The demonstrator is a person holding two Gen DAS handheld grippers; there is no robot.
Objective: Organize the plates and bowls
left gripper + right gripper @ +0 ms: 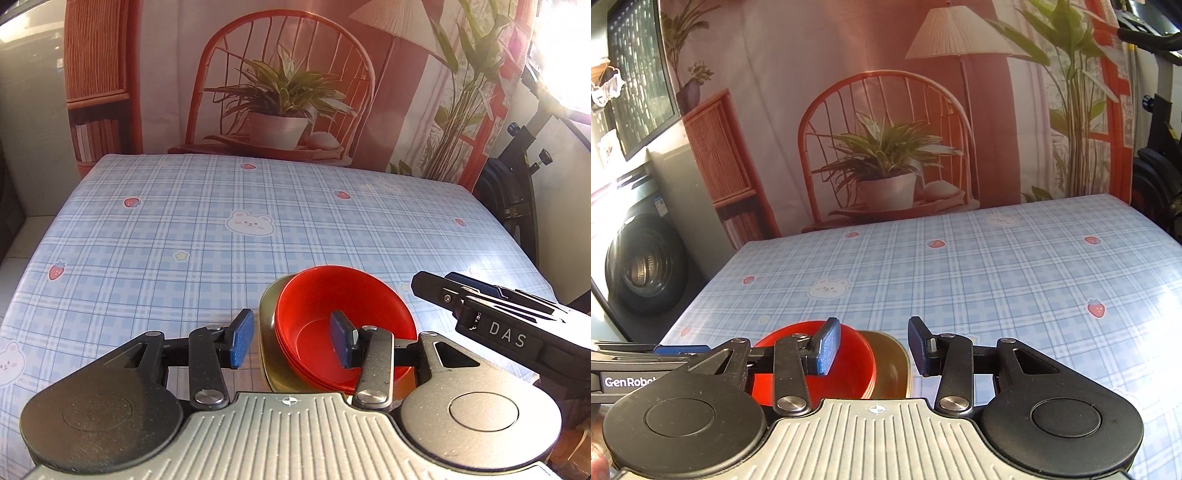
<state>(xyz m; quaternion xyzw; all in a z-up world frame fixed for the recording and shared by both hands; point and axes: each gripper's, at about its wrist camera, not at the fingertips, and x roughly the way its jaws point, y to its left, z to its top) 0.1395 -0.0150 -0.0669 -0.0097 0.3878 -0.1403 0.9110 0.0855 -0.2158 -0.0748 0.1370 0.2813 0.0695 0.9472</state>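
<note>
Both grippers stood part open and empty over a stack of red bowls on gold plates.

We found the red bowls [343,332] nested and seated on gold plates [267,332], the stack resting on the checked tablecloth [166,240] near its front edge. In the left wrist view the stack lay at about 5 o'clock. The left gripper [291,338] had its jaws parted to a moderate gap; its right pad [340,338] sat over the bowl's interior, and we could not tell whether it touched. No item was clamped. The right gripper [873,347] was likewise part open and held nothing; its left pad [827,347] lay in front of the bowl rim. In the right wrist view the stack lay at about 7 o'clock. A printed backdrop [886,147] hung at 12 o'clock.
</note>
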